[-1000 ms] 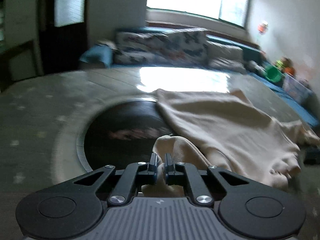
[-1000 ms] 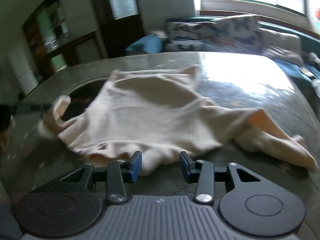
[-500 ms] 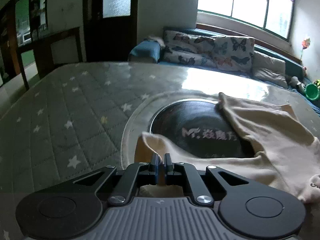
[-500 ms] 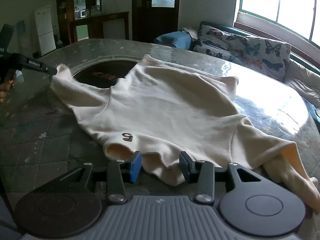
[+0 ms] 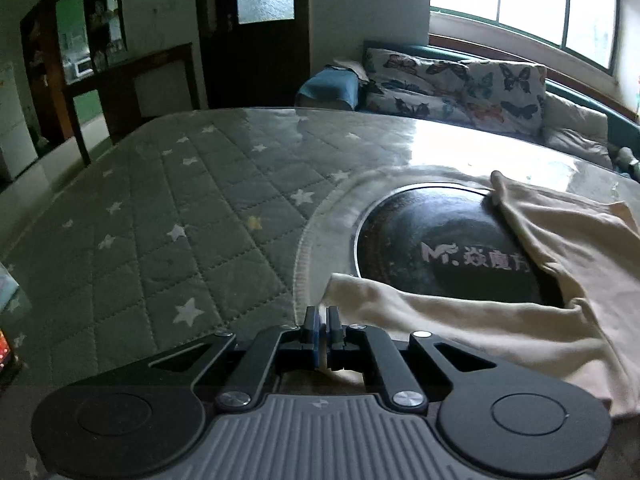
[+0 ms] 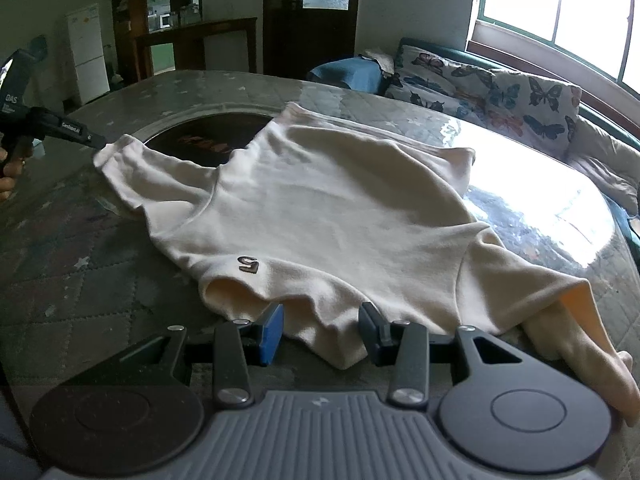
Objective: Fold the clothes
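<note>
Sleeve (image 5: 400, 300) is now drawn out flat by left claw (image 5: 322, 320) pinching its cuff; right claw (image 6: 320, 332) is spread astride collar (image 6: 320, 320), ungripped.

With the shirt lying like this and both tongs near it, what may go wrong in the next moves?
1. The left tongs pinch only the edge of one sleeve of the cream shirt; a strong pull may slip it free.
2. The right tongs stand open around a loose fold of the collar; closing here may catch several layers.
3. The other sleeve lies bunched, so a fold now may keep wrinkles.
</note>
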`<state>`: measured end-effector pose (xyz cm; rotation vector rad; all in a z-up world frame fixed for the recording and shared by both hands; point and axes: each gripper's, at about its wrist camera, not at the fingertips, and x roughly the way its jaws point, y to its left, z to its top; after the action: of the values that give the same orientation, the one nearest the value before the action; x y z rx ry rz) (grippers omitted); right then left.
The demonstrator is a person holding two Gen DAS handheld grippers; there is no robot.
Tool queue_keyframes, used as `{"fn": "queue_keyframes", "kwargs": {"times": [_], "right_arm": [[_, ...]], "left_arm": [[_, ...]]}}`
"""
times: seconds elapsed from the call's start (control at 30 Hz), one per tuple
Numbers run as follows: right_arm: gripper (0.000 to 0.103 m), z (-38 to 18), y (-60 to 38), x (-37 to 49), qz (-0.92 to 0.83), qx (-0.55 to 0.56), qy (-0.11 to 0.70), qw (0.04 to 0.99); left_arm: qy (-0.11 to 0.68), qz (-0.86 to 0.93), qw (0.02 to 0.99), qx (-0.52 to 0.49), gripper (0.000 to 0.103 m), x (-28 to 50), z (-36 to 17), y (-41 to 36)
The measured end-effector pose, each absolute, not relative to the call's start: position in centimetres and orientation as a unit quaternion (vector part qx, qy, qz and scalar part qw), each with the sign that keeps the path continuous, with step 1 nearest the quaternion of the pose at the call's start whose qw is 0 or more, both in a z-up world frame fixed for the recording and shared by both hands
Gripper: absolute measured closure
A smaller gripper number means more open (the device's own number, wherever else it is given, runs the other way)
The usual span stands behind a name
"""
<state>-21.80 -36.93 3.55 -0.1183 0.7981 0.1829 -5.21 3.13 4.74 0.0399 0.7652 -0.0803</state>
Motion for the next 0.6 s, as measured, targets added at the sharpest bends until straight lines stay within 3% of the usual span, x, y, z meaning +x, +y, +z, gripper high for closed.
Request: {"fn": "queue_keyframes", "kwargs": {"times": [0.13,0.3,0.43,0.53,0.6], "right_arm": [[0.061,3.4,-37.0,-21.9,0.089,-0.063,0.39,0.915],[0.062,3.4,-37.1,-22.0,0.089,-0.06,0.39,0.915],[0.062,3.3,-37.3,-22.1,0.089,-0.058,0.39,0.914],[0.062,3.2,-37.3,-22.1,0.089,-0.058,0.39,0.915],[0.063,3.3,-37.3,-22.1,0.09,-0.06,0.389,0.915]], "left_arm": [[0.356,-0.098,0.928,0.049,0.097,-6.8,5.7,1.4],[0.343,-0.196,0.916,0.077,0.083,-9.0,6.7,-2.2],[0.335,-0.277,0.895,0.101,0.079,-11.0,6.9,-5.7],[0.333,-0.338,0.872,0.119,0.07,-12.4,6.4,-8.4],[0.334,-0.368,0.857,0.138,0.059,-13.4,5.8,-10.1]]}}
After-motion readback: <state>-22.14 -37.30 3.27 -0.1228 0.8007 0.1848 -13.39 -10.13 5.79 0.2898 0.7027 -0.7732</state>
